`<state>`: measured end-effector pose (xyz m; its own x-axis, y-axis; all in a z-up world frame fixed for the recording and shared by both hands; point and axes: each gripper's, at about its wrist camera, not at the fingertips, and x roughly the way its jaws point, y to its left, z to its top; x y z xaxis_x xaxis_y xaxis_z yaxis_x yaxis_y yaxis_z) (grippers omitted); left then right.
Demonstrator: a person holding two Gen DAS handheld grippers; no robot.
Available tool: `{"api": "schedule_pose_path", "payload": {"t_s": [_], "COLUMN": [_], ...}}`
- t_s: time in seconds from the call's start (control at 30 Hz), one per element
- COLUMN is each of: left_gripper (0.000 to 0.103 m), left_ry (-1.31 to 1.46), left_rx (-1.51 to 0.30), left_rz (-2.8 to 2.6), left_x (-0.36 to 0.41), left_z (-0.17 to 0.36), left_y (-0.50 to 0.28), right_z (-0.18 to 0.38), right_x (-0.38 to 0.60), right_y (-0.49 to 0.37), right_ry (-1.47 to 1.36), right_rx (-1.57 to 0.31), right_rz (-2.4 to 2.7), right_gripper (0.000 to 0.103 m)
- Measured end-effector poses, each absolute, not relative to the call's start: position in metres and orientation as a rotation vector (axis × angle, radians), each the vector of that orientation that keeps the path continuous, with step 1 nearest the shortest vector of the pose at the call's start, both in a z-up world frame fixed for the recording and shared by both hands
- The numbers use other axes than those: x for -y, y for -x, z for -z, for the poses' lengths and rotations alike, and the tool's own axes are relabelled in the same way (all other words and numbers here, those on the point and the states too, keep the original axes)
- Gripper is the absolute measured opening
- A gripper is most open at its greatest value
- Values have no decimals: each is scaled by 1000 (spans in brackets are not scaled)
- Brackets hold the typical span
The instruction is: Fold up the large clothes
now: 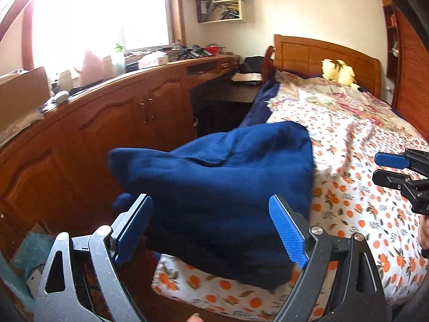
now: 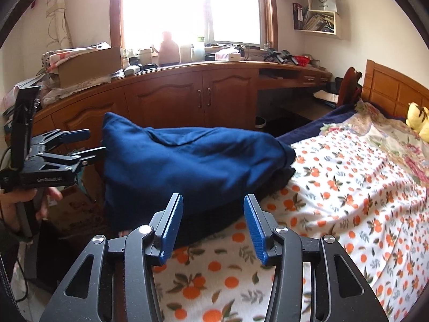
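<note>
- Two grippers, both empty: the left gripper (image 1: 211, 228) has its fingers (image 1: 288, 232) spread wide, and the right gripper (image 2: 213, 225) has its fingers (image 2: 254, 228) apart as well, neither touching cloth.
- Just beyond both pairs of fingers lies the blue garment (image 2: 187, 158), bunched in a loose heap at the near corner of the bed (image 2: 348, 187), on the orange-print bedspread (image 1: 348, 187); part of it appears to overhang the bed's edge on the cabinet side.
- Step in hand, as judged: taking hold of the garment to spread it flat before the first fold. It would go best if each gripper closed on a separate outer edge or corner, not on the thick middle of the heap, and then drew the cloth apart across the bedspread so that creases fall out.
- Risk, as judged: pinching several layers at once would lift the heap as a lump.
- Hard to make out: the garment's kind, its collar, sleeves or hems; motion blur softens its outline in the left wrist view, and its underside is dark in shadow.
- Farther off: wooden cabinets (image 2: 203, 99) under a glaring window (image 2: 187, 5), whose light washes out the items on the bench (image 2: 241, 64); a yellow plush toy (image 1: 339, 72) rests by the headboard.
</note>
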<state>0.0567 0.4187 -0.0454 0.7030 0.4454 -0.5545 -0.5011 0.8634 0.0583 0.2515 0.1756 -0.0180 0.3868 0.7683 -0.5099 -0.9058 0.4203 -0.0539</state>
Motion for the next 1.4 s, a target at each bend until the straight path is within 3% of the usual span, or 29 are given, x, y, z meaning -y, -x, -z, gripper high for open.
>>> {"api": "schedule_pose_path", "payload": {"t_s": [0.4,0.63,1.07,1.4], "left_gripper": [89,89,89,89], "left_ry": [96,110,97,49], "left_rx": [-561,-594,-609,-567], "left_rz": [-425,-337,-108,14], "left_x": [-311,-251,-122,-37], "left_z": [65,72,74,48], "left_y": [-65,-78,-110,-89], "right_z": [11,12,26,17], "right_x": [-71,-14,83,146], "right_y": [-235,-213,-178,-126], "right_ry": [266,247,168,52], "right_rx": [-439,-410,-426,-435], "right_rz": [-1008,-906,-660,-506], "right_gripper": [62,78,80,80]}}
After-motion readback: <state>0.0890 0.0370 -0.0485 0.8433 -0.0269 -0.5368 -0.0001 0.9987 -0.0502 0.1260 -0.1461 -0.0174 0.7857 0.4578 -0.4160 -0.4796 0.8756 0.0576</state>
